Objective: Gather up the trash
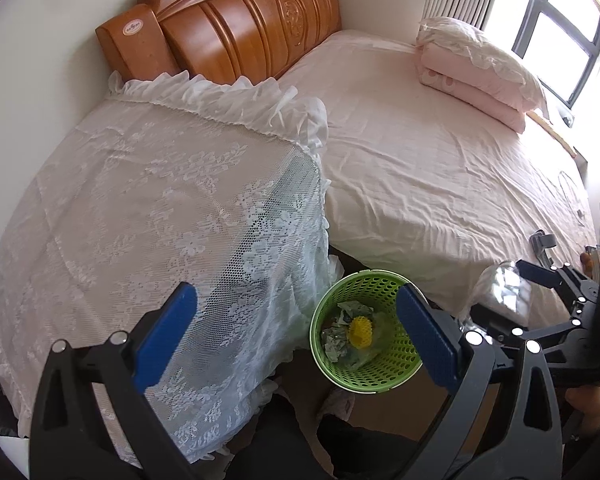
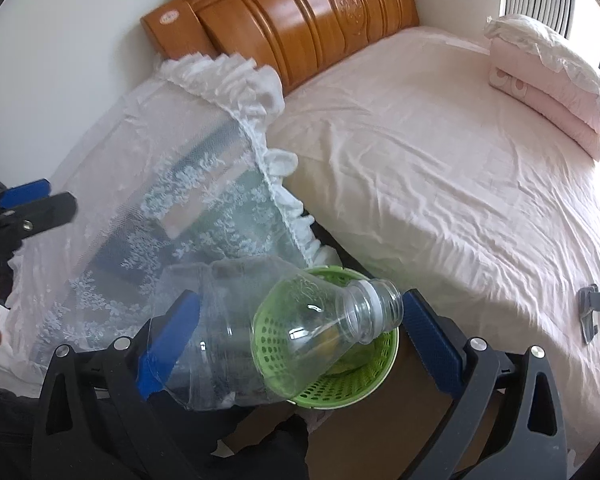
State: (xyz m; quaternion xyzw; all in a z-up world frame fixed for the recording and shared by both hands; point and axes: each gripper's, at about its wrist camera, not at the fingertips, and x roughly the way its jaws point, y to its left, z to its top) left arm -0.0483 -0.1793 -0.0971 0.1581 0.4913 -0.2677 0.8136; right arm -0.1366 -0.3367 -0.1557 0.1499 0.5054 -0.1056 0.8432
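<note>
A green perforated trash basket stands on the floor between the lace-covered stand and the bed, holding crumpled wrappers and a yellow item. My left gripper is open and empty, above and left of the basket. A clear plastic bottle lies tilted between the jaws of my right gripper, neck pointing right over the basket. The right jaws stand wide; the bottle touches only the left pad. In the left wrist view the bottle shows at right in the right gripper.
A stand draped in white lace cloth fills the left. A bed with a pink sheet is at right, with a folded quilt and pillow and a grey clip on it. A wooden headboard is behind.
</note>
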